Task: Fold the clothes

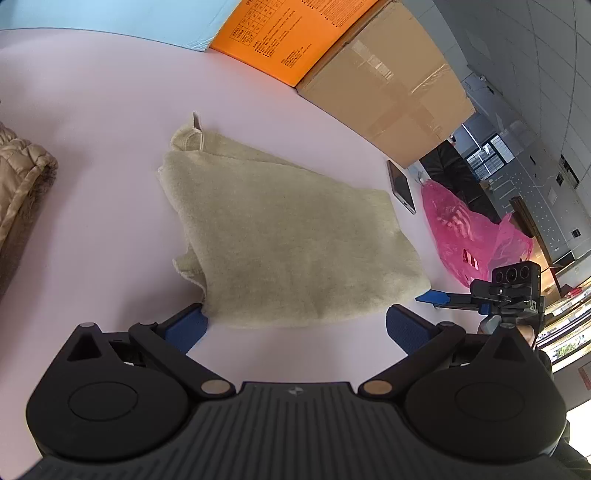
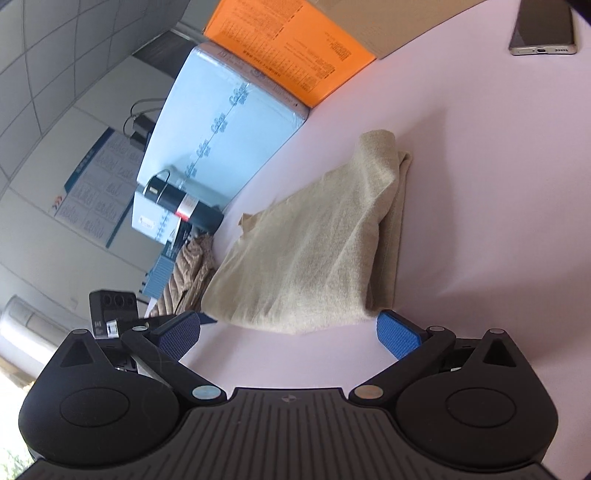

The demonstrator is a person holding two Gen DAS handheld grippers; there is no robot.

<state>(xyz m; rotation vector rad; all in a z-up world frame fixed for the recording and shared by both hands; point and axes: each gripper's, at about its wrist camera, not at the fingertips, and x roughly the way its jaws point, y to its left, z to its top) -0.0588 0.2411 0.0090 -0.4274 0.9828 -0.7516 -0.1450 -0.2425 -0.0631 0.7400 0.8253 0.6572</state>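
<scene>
A beige knitted garment lies folded into a rough rectangle on the pale pink table. My left gripper is open just short of its near edge, with nothing between the blue pads. In the right wrist view the same garment lies flat, one folded layer over another. My right gripper is open at its near edge and holds nothing. The right gripper also shows in the left wrist view, at the garment's right corner.
A quilted tan jacket lies at the table's left edge. An orange box, a cardboard box and a light blue box line the far side. A phone and a pink plastic bag lie to the right.
</scene>
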